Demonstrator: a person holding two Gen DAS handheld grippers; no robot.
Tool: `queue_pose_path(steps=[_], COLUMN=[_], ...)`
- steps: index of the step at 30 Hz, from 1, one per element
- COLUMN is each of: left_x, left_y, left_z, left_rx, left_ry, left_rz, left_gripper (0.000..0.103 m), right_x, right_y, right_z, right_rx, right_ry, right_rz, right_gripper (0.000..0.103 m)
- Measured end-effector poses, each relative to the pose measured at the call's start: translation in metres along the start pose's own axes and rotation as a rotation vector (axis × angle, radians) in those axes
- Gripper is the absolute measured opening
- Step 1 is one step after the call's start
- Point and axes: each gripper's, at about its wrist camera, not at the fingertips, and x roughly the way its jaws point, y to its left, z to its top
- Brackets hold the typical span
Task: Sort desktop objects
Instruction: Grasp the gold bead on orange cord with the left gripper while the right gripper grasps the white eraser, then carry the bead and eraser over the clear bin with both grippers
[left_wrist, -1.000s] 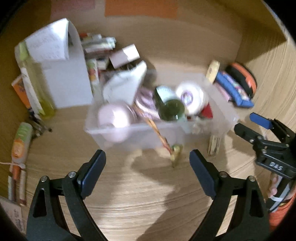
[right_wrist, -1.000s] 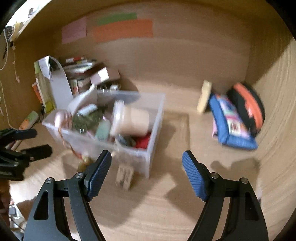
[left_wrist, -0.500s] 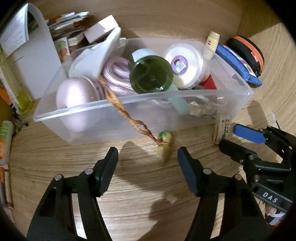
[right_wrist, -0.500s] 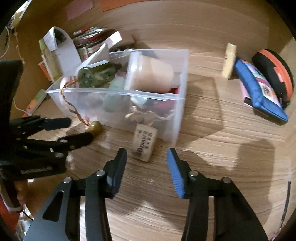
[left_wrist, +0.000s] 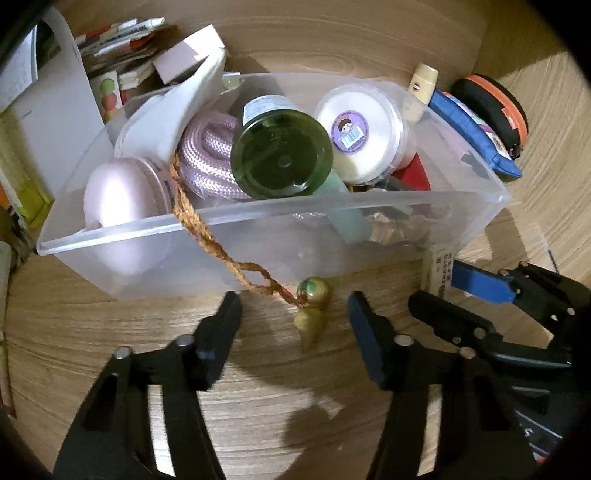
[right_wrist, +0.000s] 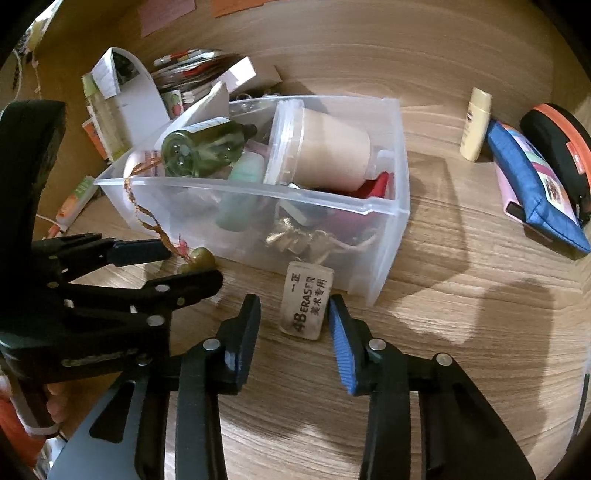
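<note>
Both my grippers sit low at the front of the clear bin (left_wrist: 480, 221), jaws closing.

My left gripper (left_wrist: 293, 314) brackets the gourd charm (left_wrist: 312, 310) on its braided cord (left_wrist: 207, 229), pads not touching. My right gripper (right_wrist: 293, 315) brackets one eraser (right_wrist: 306, 304), still loose. The bin holds one green bottle (left_wrist: 280, 155), one lidded tub (right_wrist: 332, 147), pink rope (left_wrist: 207, 158). Two pouches lie apart.

Eraser (right_wrist: 307, 302) lying on desk by clear bin (right_wrist: 388, 236) is showing "4B ERASER" plus Chinese chars "一正" and "美术专用". Round tub (left_wrist: 360, 134) inside bin is carrying purple sticker w/ barcode, digits too small to read. Other packaging print is staying illegible.
</note>
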Motion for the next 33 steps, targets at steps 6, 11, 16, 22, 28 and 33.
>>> queue_pose_path(steps=[6,11,16,22,28,33], left_x=[-0.001,-0.001,-0.01,-0.038,-0.065,-0.08], left_y=[0.001,0.012,0.027,0.04,0.049,0.057], left_z=[-0.001,-0.001,-0.009,-0.018,-0.016,-0.01], left_rx=[0.01,-0.041,-0.072,-0.111,-0.137,-0.152], left_ry=[-0.009,-0.028,-0.027,-0.09,-0.158,-0.191], left_rz=[0.012,0.034,0.022,0.023,0.025,0.025], left_gripper=[0.04,0.018,0.018,0.018,0.018,0.018], right_x=[0.004,0.001,-0.018,-0.033,-0.04,-0.045], right_y=[0.006,0.009,0.016,0.021,0.026,0.029], right_z=[0.002,0.001,-0.004,-0.003,0.002,0.007], right_rx=[-0.029,-0.026,-0.029,-0.035,-0.028,-0.026], right_ry=[0.011,-0.007,-0.065,-0.096,-0.106,-0.119], right_rz=[-0.005,0.011,0.035,0.065,0.121,0.135], right_gripper=[0.023,0.023,0.023,0.023,0.023,0.023])
